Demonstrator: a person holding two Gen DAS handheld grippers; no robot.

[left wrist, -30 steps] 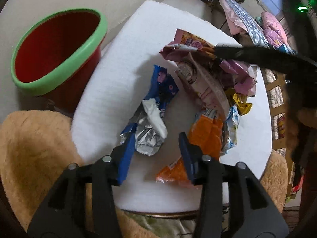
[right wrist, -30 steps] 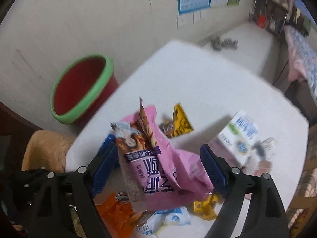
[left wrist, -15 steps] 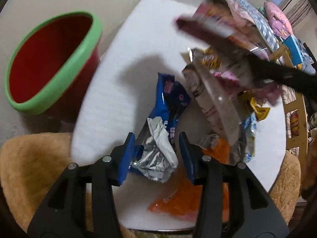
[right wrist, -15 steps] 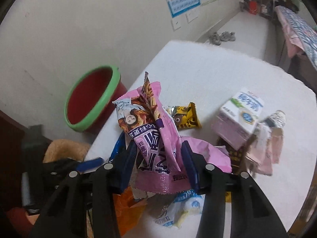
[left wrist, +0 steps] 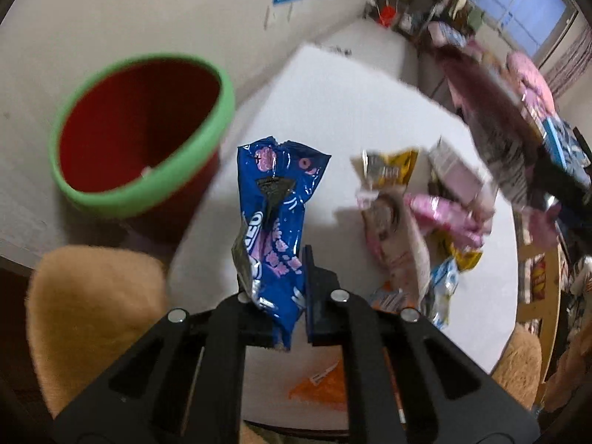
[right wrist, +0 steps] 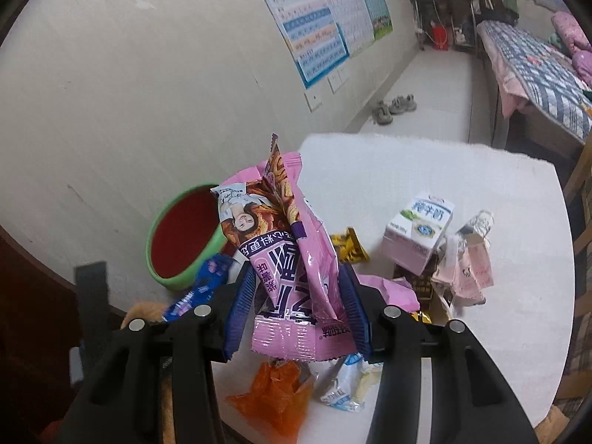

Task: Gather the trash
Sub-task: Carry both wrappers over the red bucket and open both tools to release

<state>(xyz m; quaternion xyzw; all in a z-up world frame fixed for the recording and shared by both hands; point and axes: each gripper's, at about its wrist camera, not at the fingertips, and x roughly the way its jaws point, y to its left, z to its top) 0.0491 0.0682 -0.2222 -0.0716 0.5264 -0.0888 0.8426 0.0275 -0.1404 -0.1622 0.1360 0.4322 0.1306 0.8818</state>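
Note:
My left gripper [left wrist: 275, 292] is shut on a blue cookie wrapper [left wrist: 275, 222] and holds it above the white table [left wrist: 333, 118]; the wrapper also shows in the right wrist view [right wrist: 199, 288]. My right gripper [right wrist: 296, 307] is shut on a pink snack bag [right wrist: 288, 259], lifted above the table [right wrist: 425, 170]; it shows blurred in the left wrist view [left wrist: 492, 111]. A red bin with a green rim [left wrist: 140, 133] stands left of the table, also in the right wrist view [right wrist: 181, 244].
Trash on the table: a pink milk carton [right wrist: 418, 233], a yellow wrapper [right wrist: 347, 248], an orange wrapper [right wrist: 277, 396], a white-blue wrapper [right wrist: 344, 381], a crumpled pink pouch [right wrist: 470, 259]. A tan fuzzy chair [left wrist: 92, 318] stands at the near left. A bed [right wrist: 536, 66] is far right.
Both grippers closed on their wrappers and rose from the table. The blue wrapper now hangs lifted in the left gripper; the pink bag moved up with the right gripper.

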